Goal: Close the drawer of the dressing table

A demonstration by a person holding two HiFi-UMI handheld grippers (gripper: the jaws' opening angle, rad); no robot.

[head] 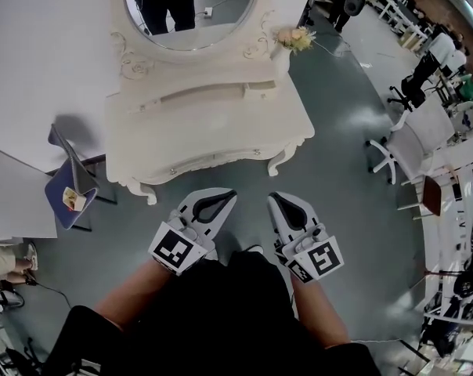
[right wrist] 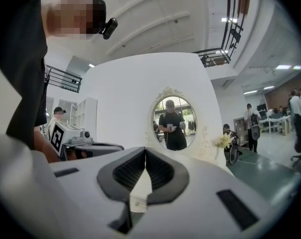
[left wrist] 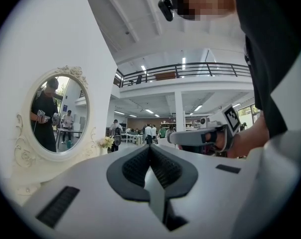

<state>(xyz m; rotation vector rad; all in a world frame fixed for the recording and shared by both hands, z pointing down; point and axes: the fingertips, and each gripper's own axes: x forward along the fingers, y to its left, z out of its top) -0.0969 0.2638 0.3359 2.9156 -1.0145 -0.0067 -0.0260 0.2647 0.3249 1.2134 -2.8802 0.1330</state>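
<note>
The cream dressing table (head: 213, 128) stands ahead of me, with its oval mirror (head: 191, 10) at the back. Its drawer front (head: 213, 160), with small knobs, looks flush with the table's front edge. My left gripper (head: 230, 194) and right gripper (head: 274, 197) hang side by side just short of that front, over the floor, touching nothing. Both are shut and hold nothing, tips pressed together. The left gripper view has its tips (left wrist: 150, 146) before the mirror (left wrist: 58, 113). In the right gripper view the tips (right wrist: 144, 149) point at the mirror (right wrist: 174, 122).
A small bunch of flowers (head: 297, 37) sits at the table's back right corner. A blue folding chair (head: 68, 190) stands left of the table, and a white office chair (head: 401, 147) to the right. A white wall panel (head: 41, 61) backs the table. Grey floor lies between.
</note>
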